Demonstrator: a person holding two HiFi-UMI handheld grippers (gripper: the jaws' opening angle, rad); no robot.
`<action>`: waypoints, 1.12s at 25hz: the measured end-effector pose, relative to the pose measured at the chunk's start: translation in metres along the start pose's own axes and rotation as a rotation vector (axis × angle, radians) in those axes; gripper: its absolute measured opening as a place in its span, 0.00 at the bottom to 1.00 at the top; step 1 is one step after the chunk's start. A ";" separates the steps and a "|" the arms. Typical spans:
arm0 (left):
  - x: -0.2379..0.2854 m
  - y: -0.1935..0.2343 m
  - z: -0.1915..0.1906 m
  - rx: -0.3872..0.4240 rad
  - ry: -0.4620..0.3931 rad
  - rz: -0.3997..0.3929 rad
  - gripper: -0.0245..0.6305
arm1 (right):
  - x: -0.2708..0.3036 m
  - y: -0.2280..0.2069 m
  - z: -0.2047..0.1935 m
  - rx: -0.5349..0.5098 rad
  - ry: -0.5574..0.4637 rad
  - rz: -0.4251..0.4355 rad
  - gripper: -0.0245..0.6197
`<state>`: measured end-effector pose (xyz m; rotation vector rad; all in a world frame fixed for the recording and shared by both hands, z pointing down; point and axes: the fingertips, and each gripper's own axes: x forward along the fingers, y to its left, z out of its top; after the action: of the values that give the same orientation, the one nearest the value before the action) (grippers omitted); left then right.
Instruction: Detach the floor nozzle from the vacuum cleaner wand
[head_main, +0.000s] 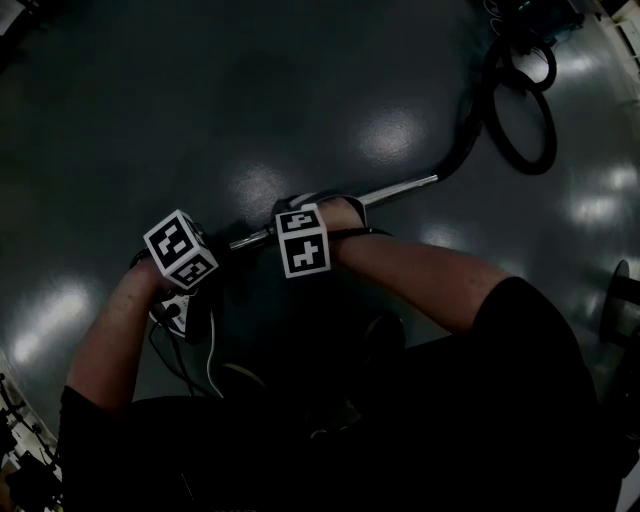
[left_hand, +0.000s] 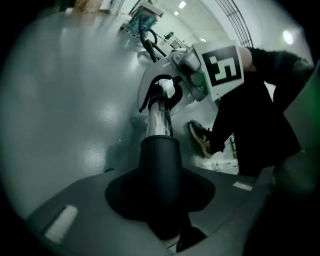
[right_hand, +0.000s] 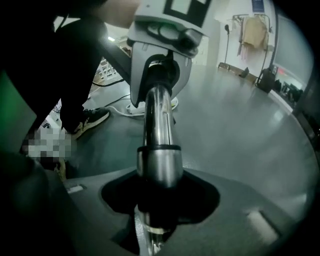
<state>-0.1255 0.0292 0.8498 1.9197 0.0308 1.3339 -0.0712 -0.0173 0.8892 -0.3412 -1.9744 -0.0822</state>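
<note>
The chrome vacuum wand runs slantwise across the dark floor, and both grippers grasp it. My left gripper is shut on the black nozzle neck, into which the chrome tube slots. The neck and tube look joined. My right gripper is shut on the wand just behind a chrome collar. Each gripper view shows the other gripper farther along the tube: the right gripper, the left gripper. The nozzle head itself is hidden.
The black hose coils at the upper right beyond the wand's end. Cables and a white block lie near the person's feet. A shoe stands close beside the wand. A clothes rack is far off.
</note>
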 end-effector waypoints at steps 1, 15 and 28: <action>0.000 0.011 0.000 0.082 0.021 0.110 0.23 | 0.001 -0.001 -0.003 0.014 -0.001 0.010 0.31; 0.044 0.110 -0.009 0.757 0.255 0.802 0.23 | 0.051 0.004 -0.055 0.026 0.121 0.005 0.32; 0.075 0.123 -0.014 0.739 0.298 0.762 0.28 | 0.073 0.017 -0.070 -0.076 0.127 -0.015 0.34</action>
<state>-0.1518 -0.0162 0.9849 2.4295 -0.0804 2.3627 -0.0321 -0.0014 0.9828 -0.3617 -1.8518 -0.1844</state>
